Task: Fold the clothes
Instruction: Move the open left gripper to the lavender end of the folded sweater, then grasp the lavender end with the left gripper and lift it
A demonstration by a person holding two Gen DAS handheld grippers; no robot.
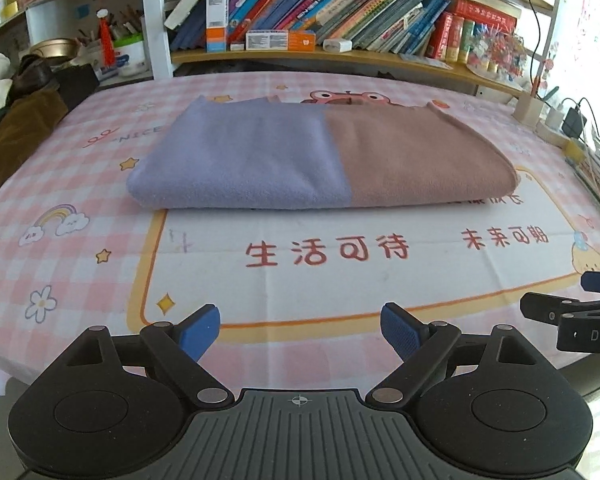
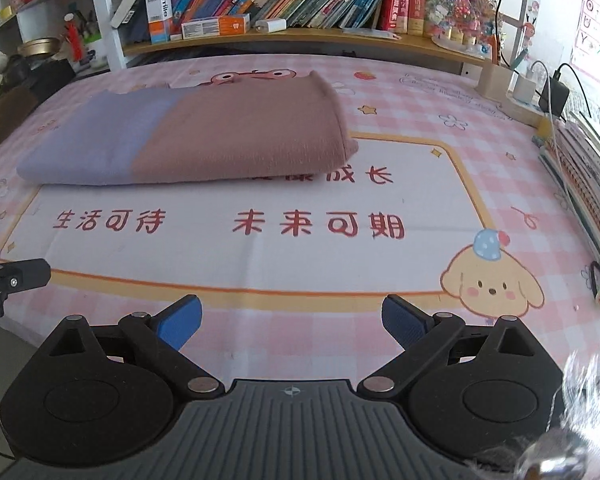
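While both pairs of fingers stand apart and empty, the folded garment lies flat.
Left gripper and right gripper hover over the table's near edge; the lilac-and-brown garment rests toward its far edge, well apart from them.

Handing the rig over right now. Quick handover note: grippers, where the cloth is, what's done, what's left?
Left gripper: open, nothing between the jaws, over the near part of the tablecloth.
Right gripper: open and empty too, beside the left one, short of the cloth.
Cloth: purple and brown, lying folded in a flat layered band across the middle of the table, purple half on the left, rounded fold edge facing the grippers. Neither gripper touches it.
Done: at least one fold, judging by the layers.
Left: probably another fold, end over end, if a smaller bundle is wanted.
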